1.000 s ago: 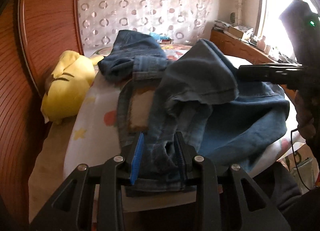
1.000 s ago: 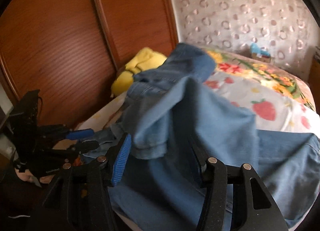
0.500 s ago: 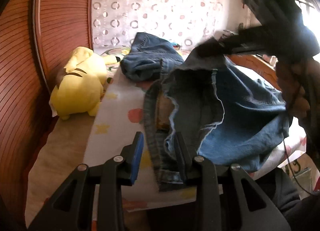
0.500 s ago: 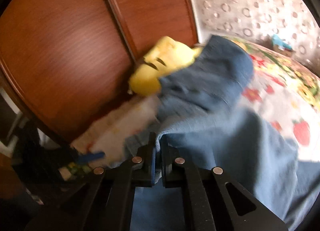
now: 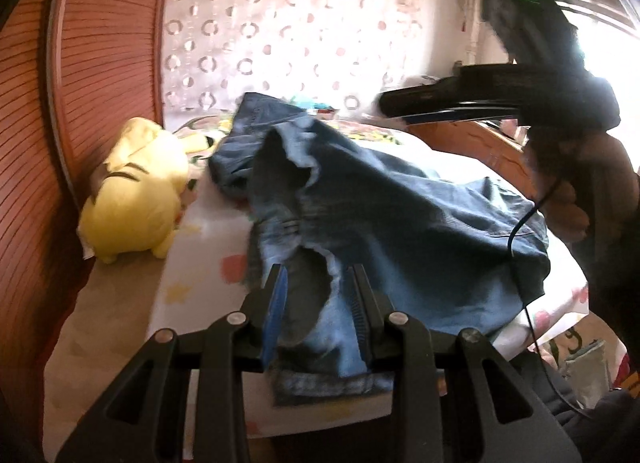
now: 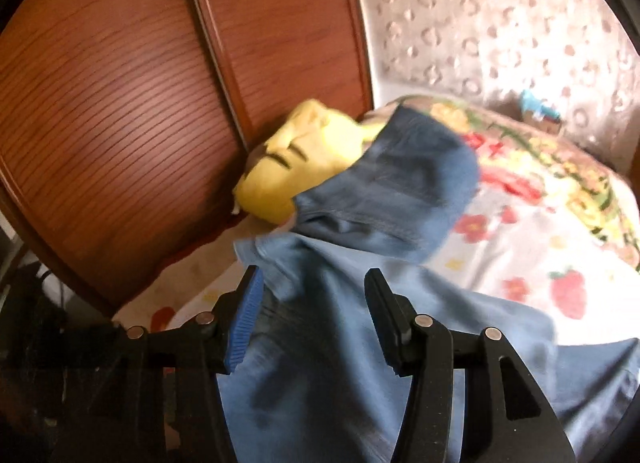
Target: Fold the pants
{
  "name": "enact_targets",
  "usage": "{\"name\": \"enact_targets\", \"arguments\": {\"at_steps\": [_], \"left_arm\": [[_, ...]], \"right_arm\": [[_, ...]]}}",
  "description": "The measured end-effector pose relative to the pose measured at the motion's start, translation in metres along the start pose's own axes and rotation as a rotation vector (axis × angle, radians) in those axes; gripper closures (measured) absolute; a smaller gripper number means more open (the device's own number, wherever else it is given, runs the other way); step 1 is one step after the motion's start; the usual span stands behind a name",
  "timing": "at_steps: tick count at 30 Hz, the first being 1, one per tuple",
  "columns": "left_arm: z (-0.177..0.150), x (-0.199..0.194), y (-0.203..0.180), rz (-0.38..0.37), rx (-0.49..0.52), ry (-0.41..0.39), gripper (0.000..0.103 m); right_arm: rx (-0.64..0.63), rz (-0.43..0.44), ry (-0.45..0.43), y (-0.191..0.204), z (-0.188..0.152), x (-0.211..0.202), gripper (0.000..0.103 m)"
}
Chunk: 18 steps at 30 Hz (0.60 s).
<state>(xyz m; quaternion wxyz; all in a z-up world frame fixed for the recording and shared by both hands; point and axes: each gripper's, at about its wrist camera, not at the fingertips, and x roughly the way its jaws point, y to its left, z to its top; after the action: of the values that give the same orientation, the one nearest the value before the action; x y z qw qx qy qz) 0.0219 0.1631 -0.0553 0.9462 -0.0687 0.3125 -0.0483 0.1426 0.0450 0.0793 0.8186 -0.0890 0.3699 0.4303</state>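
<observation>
Blue denim pants (image 5: pixel 392 215) lie crumpled on a bed with a fruit-print sheet (image 5: pixel 200 263). My left gripper (image 5: pixel 318 287) is open, its jaws on either side of a frayed hem by the near bed edge. My right gripper (image 6: pixel 312 295) is open above the lighter inside of the pants (image 6: pixel 360 343), with nothing in it. In the left wrist view the right gripper (image 5: pixel 384 107) hovers over the pants, held by a hand (image 5: pixel 580 191). A folded pant part (image 6: pixel 400 191) lies farther back.
A yellow plush toy (image 5: pixel 136 191) lies at the left of the bed against the wooden headboard (image 5: pixel 80 63); it also shows in the right wrist view (image 6: pixel 296 159). A patterned curtain (image 5: pixel 280 43) hangs behind. A wooden ledge (image 5: pixel 472 139) runs along the right by a window.
My right gripper was shut on the pant fabric half a second ago and has since opened and let it drop. The pants have settled flatter. My left gripper stays open around the hem.
</observation>
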Motion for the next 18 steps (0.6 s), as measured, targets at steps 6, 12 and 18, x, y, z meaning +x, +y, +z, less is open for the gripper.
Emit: {"name": "enact_targets", "arguments": {"at_steps": [6,12,18], "left_arm": [[0.006,0.033,-0.015,-0.005,0.045,0.072,0.071],[0.003,0.052,-0.012,0.026,0.029,0.1,0.072],[0.005,0.038,-0.015,0.025,0.039,0.057,0.101]], "right_arm": [[0.029,-0.134,-0.084,-0.048,-0.03,-0.081,0.05],[0.064,-0.278,-0.131,-0.096,-0.051,-0.158,0.05],[0.095,-0.365,-0.157,-0.126,-0.07,-0.207,0.05]]}}
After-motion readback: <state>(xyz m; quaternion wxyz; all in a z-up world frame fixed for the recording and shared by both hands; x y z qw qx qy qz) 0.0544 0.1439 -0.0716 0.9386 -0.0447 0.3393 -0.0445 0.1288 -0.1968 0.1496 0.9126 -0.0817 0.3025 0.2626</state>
